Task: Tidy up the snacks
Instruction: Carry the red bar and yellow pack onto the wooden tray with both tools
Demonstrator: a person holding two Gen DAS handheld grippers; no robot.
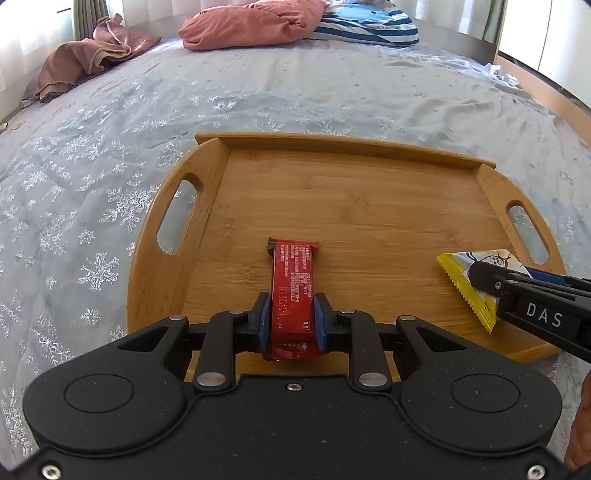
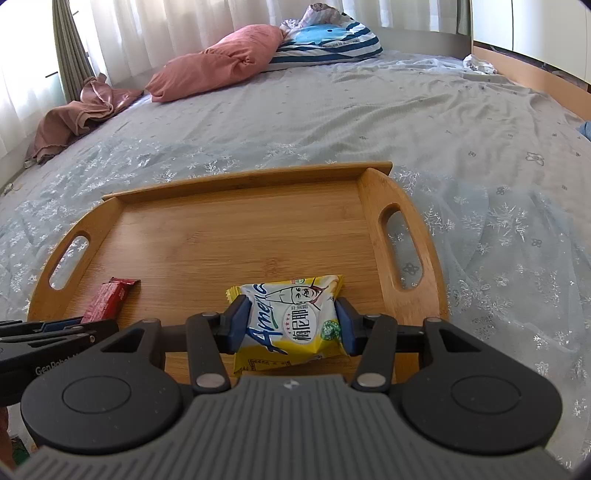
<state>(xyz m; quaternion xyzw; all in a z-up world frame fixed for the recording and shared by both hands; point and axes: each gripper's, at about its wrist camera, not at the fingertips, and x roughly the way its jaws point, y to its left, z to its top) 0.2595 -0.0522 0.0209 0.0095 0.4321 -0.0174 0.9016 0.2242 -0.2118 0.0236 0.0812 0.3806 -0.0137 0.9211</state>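
Red snack bar (image 1: 293,291) lying lengthwise over the bamboo tray (image 1: 354,206), clamped at its near end, yellow-and-white snack packet (image 2: 295,321) sitting pinched above the tray's right side.

You face a bed (image 2: 369,122) under a snowflake sheet (image 1: 110,166); pillows (image 2: 221,62) at twelve o'clock, bright curtains (image 2: 147,29) at eleven.

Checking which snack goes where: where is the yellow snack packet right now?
The yellow snack packet is clamped in the right tool, over the wooden tray's near right part, right of the red bar.
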